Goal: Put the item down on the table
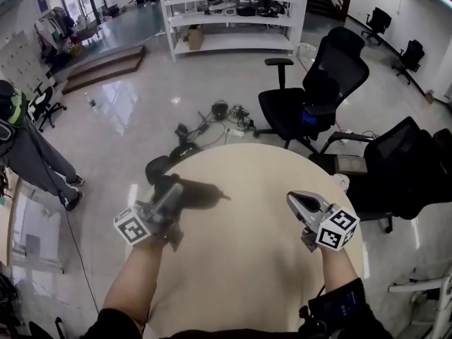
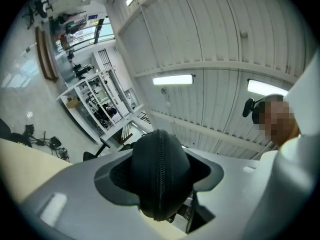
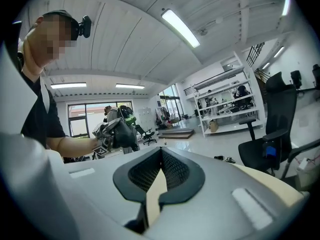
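Now, left tongs [image 1: 171, 191] grip a black zippered case [image 2: 159, 176] — right tongs [image 1: 302, 203] closed.

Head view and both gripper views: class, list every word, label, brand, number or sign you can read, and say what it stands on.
No readable text in any view.
Left gripper cube: black-and-white square pattern, no letters or digits.
Right gripper cube: the same.
Black zip case: no brand shows.
Cardboard box on the white shelf: too small to read.
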A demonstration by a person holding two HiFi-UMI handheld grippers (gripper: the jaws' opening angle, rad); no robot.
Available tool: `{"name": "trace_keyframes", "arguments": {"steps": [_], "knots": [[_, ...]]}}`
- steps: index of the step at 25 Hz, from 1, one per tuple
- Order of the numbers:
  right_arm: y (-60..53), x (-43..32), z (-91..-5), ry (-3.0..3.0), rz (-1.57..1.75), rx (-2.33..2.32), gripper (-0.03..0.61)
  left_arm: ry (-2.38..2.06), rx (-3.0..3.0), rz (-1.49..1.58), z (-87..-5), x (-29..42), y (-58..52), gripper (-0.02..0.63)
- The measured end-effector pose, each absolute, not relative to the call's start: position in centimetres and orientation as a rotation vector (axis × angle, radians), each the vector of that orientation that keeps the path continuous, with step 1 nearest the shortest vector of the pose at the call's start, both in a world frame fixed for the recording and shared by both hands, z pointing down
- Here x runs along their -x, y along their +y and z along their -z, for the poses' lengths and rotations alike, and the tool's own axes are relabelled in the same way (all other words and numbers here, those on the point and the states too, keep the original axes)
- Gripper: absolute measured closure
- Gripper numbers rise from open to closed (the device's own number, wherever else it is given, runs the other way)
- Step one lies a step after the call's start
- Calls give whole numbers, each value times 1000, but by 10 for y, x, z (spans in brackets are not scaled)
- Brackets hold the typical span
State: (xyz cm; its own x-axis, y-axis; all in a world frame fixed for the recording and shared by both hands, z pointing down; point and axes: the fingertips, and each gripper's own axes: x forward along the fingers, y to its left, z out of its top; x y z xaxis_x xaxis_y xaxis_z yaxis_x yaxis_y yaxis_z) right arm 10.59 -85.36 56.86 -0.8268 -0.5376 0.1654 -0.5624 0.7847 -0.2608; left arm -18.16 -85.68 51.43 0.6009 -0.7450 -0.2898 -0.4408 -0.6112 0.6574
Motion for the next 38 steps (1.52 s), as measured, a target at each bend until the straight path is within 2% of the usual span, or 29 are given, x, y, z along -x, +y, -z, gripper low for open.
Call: {"name": "trace_keyframes", "arguments": {"steps": [15, 31, 38], "knots": [[-950, -90, -670, -2886, -446, -766, 565, -868, -2122, 739, -643, 116, -1025, 351], [-947, -98, -697, -2947, -504, -687, 565, -913, -2083, 138, -752, 32, -1124, 341], [-936, -93, -698, -2958, -486, -637, 565, -1232, -2153, -323, -780, 52, -1144, 224]]}}
